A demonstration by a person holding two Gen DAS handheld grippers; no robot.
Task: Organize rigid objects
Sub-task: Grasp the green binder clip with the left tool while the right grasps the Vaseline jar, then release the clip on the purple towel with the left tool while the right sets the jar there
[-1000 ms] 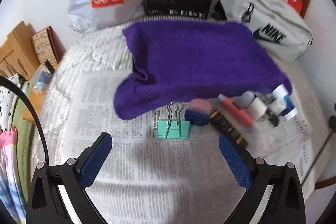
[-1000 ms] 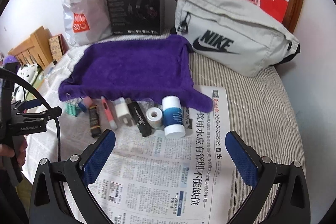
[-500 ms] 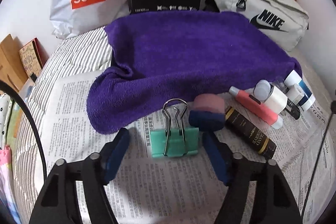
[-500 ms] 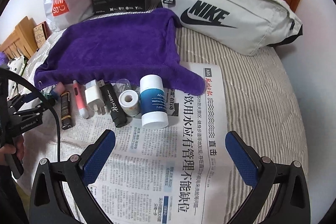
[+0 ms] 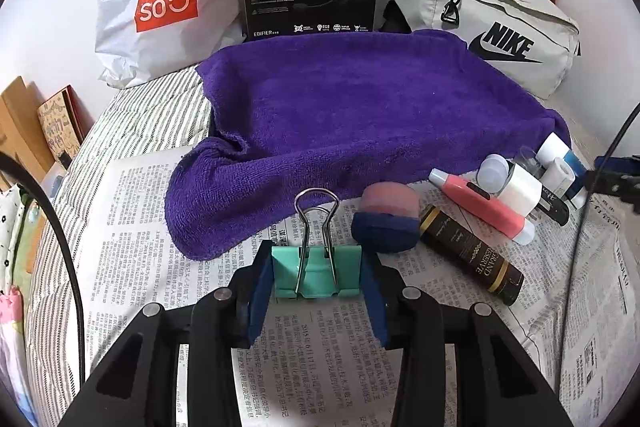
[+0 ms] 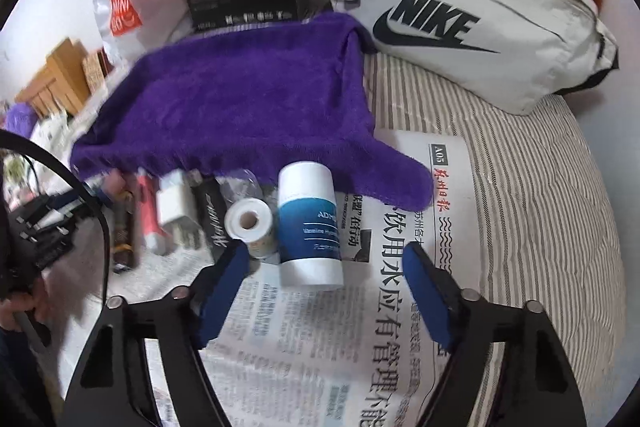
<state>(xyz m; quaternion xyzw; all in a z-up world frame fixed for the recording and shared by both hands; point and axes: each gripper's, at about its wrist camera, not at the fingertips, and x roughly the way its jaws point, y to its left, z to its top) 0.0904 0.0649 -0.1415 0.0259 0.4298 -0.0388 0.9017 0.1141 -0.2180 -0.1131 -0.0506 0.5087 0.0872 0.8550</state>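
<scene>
Since 1 s ago I've run the left gripper (image 5: 317, 281) fwd and squeezed it in: pads were wide apart w/ the clip well ahead, now both blue pads sit against the sides of the green binder clip (image 5: 316, 273), so I read it as clamped on the clip. Clip hasn't left the newspaper (image 5: 132, 227) yet, so pick isn't done, only the grab.

Right gripper (image 6: 326, 281) also moved in; jaws narrower than before but open, pads either side of the white-and-blue tube (image 6: 310, 227), not touching it as far as I can tell. Right view is motion-blurred.

Clip: mint body, steel wire handles folded up toward the purple towel (image 5: 360, 107), just beside the pink-and-navy eraser (image 5: 386, 217). Tube stands upright at the towel's front edge, next to a small white roll (image 6: 250, 223).
</scene>
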